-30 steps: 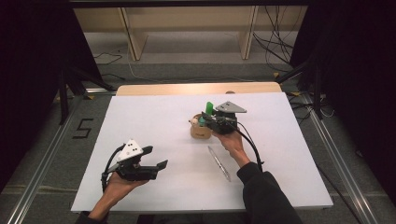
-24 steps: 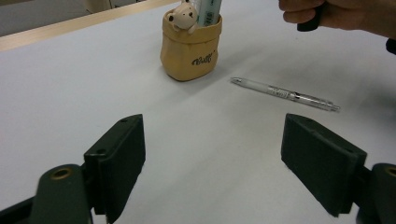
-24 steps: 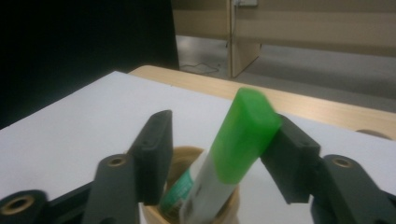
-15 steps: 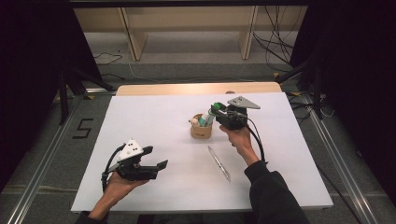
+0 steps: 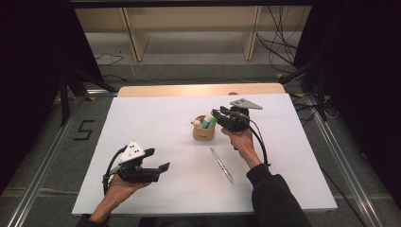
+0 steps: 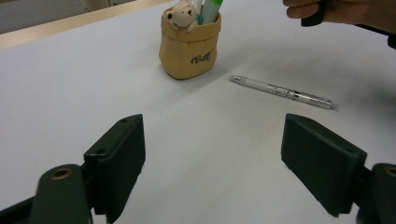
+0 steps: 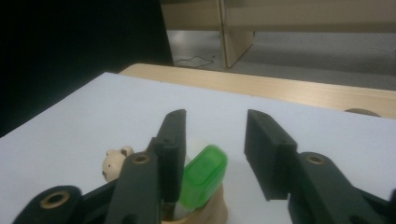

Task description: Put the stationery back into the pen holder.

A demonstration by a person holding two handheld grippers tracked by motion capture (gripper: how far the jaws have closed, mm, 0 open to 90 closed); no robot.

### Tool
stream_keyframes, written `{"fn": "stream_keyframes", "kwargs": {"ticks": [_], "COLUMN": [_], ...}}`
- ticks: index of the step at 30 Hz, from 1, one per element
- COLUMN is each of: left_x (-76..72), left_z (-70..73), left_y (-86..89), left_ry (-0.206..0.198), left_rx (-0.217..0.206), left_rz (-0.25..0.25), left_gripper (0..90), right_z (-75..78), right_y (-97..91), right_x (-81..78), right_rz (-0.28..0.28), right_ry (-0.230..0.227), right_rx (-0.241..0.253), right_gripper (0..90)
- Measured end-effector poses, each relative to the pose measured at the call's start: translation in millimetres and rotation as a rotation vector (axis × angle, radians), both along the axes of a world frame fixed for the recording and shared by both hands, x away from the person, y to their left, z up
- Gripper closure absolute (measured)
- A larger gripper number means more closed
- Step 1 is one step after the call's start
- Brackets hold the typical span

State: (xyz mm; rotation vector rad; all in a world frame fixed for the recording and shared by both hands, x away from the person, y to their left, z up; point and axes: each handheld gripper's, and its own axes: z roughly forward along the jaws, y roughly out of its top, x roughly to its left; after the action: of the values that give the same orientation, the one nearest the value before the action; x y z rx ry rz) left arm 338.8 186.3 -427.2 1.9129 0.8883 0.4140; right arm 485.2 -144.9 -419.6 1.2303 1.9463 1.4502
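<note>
Above the cup at mid-table we hold the right gripper, its jaws just reopened to a moderate gap and gripping nothing; the green marker stands in the cup below them, leaning by one jaw. Near the table's front left, our left gripper rests wide and empty. The pen lies flat between cup and front edge.

We see bare white table ahead of left gripper, open run to pen holder. Pen lies loose mid-table, right of that path. Right gripper crowds holder's top; green marker between its jaws.
</note>
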Motion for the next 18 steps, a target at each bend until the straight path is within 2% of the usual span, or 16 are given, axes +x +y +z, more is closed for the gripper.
{"fn": "stream_keyframes", "kwargs": {"ticks": [5,8,11,18], "left_x": [-0.1,0.1,0.2,-0.7], "left_z": [0.1,-0.1,-0.1,0.8], "left_y": [-0.3,0.1,0.3,1.0], "left_ry": [-0.002,0.0,-0.002,-0.015], "left_rx": [-0.002,-0.002,-0.003,-0.018], "left_rz": [0.004,0.006,0.008,0.01], "left_gripper": [21.4,21.1,20.9,20.3], "right_z": [7.2,12.2,15.8,14.4], "right_y": [-9.9,-15.2,-20.8,-25.5], "right_x": [-5.4,-13.0,-22.1,-39.4], "right_rz": [0.002,0.016,0.048,0.13], "right_ry": [-0.002,-0.009,0.014,0.095], "right_rx": [0.01,0.006,0.013,-0.061], "right_gripper": [44.0,40.6,37.2,32.2]}}
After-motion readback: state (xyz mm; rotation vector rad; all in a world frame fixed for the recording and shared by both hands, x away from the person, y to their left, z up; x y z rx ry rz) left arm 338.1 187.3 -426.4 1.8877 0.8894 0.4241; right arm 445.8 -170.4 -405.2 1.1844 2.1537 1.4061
